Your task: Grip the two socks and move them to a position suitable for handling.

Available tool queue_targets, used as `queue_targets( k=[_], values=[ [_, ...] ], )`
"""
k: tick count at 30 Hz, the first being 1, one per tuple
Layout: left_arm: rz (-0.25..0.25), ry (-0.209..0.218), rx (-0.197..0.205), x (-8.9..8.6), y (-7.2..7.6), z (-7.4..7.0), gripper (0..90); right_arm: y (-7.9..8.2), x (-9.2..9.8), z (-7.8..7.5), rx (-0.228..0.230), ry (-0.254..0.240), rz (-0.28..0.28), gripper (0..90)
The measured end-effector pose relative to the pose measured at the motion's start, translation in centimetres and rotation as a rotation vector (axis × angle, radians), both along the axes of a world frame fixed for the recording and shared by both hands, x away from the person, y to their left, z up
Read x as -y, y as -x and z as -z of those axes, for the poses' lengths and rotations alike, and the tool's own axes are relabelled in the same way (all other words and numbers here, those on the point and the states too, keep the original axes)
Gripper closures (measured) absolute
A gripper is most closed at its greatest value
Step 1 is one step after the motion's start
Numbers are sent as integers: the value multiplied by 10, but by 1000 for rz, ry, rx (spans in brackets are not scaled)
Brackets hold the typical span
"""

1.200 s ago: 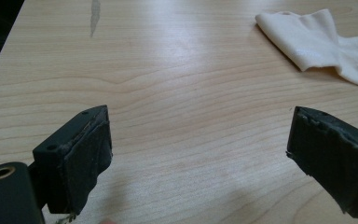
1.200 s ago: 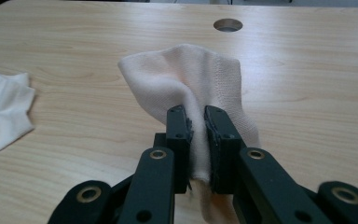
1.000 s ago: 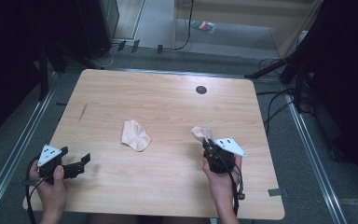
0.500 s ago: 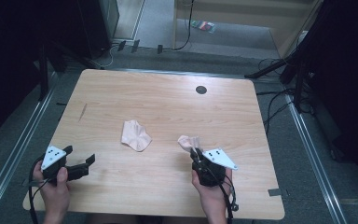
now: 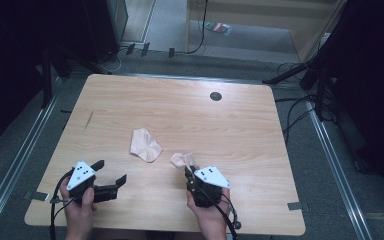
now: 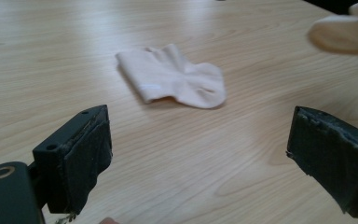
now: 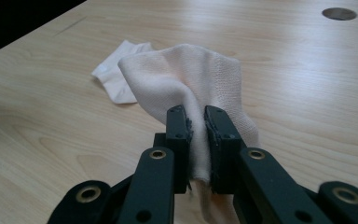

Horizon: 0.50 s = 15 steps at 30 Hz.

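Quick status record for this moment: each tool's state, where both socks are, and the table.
left tool: open, holding nothing, low over the table's near left part
right tool: shut on held sock
held sock: pinched between the jaws, bunched up
loose sock: flat on the table, near the middle, untouched
table: light wood, dark round hole near the far edge

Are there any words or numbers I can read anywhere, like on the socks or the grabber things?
None can be read.
The sock on the table and the sock in the right gripper are plain, with no print.
The grey plates on the left gripper and the right gripper carry only dark dots, no letters.
The colourful packet on the floor beyond the table is too small and blurred to read.
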<state>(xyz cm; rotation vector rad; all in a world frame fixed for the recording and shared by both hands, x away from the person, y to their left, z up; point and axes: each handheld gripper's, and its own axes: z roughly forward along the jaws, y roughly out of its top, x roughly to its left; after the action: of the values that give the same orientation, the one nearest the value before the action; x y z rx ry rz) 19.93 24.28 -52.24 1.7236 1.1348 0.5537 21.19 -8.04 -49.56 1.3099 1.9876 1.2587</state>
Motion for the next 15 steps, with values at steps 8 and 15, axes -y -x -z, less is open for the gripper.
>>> queue_targets(
  k=[8,15],
  values=[
    [25,32,-8,9,2,0,66,7,-30,20,-18,35,-29,818],
    [52,25,-10,14,4,0,66,4,-46,37,-128,-34,-167,474]
  ],
)
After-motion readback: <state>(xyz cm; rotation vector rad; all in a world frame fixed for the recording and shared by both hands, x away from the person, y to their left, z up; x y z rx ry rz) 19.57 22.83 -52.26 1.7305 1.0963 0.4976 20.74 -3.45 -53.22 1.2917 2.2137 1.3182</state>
